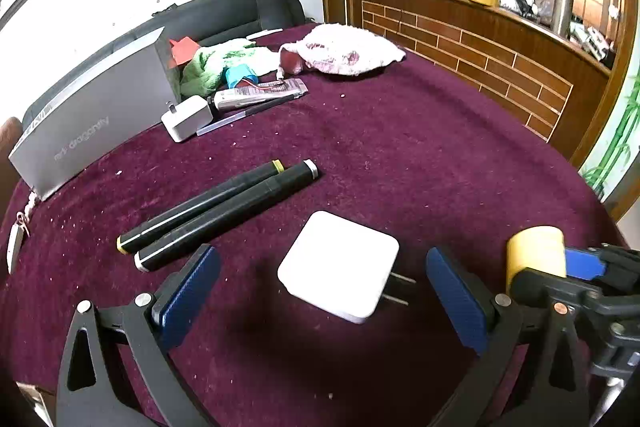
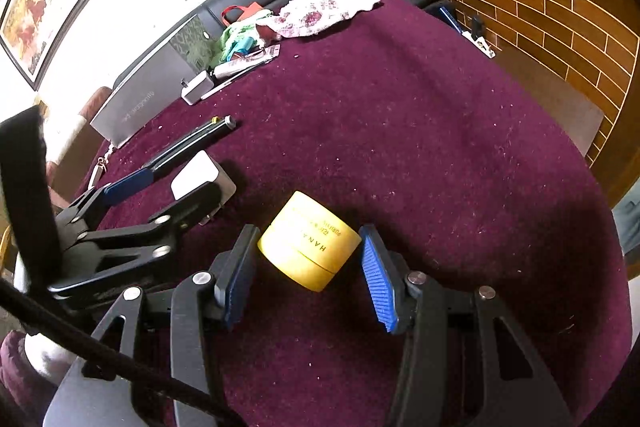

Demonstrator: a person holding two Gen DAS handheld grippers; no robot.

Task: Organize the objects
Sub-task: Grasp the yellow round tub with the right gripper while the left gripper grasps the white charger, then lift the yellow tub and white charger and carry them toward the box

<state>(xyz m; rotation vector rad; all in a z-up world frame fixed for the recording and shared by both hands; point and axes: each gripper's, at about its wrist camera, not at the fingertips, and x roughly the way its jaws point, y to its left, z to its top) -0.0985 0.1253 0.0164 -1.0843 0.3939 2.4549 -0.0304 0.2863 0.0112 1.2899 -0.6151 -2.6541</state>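
Observation:
A white plug adapter [image 1: 340, 267] lies on the maroon tablecloth [image 1: 400, 155] between the open fingers of my left gripper [image 1: 324, 275], touching neither pad. Two black markers [image 1: 220, 211] lie side by side just left of it. A yellow round jar [image 2: 310, 247] lies on its side between the open fingers of my right gripper [image 2: 308, 267]; the left pad is close to it, the right pad apart. The jar [image 1: 536, 251] and right gripper also show at the right of the left wrist view. The adapter [image 2: 198, 173] and left gripper [image 2: 160, 187] show in the right wrist view.
A grey box [image 1: 100, 115] stands at the table's left edge. Beside it lie a second white adapter [image 1: 186, 117], a tube, a pen, green cloth [image 1: 212, 63] and a pink-white cloth [image 1: 344, 53]. A wooden counter [image 1: 500, 39] with clutter stands at the right, a black sofa [image 1: 240, 7] behind.

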